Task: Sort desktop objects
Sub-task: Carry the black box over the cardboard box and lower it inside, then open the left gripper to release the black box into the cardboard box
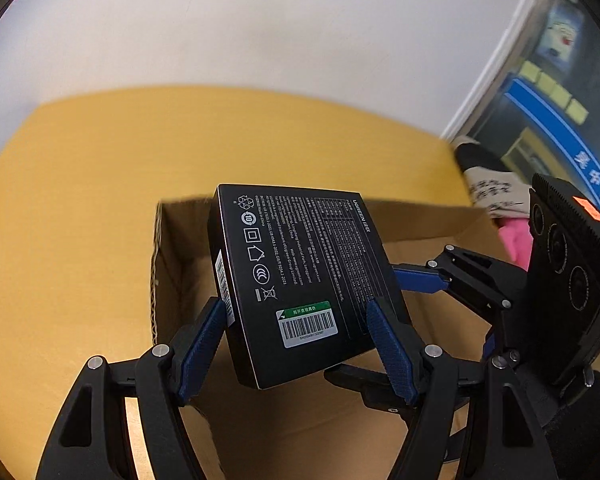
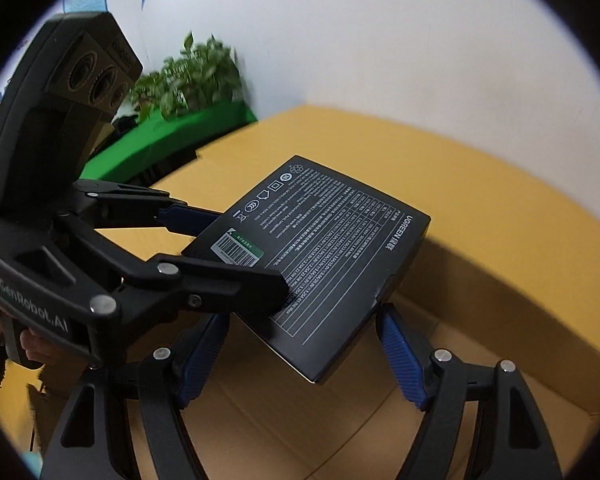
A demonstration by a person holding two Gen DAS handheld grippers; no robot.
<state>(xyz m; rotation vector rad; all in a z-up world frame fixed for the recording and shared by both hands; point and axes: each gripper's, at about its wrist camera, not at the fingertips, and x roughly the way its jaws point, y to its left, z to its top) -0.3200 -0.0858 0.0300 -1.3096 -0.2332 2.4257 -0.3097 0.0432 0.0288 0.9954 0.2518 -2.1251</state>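
Observation:
A flat black UGREEN box (image 1: 300,276) with white print and a barcode sticker is held tilted above an open cardboard box (image 1: 180,264). My left gripper (image 1: 296,320) is shut on the black box, its blue pads on the two side edges. In the right wrist view the black box (image 2: 324,260) hangs above the cardboard box (image 2: 480,320), with the left gripper (image 2: 236,248) clamping it from the left. My right gripper (image 2: 304,344) is open, its fingers wide apart below the black box and not touching it. It also shows in the left wrist view (image 1: 416,280) at the right.
The cardboard box stands on a yellow table (image 1: 80,200) by a white wall. Cloth and pink items (image 1: 512,232) lie past the box at the right. A green-covered table with plants (image 2: 192,80) stands at the far left.

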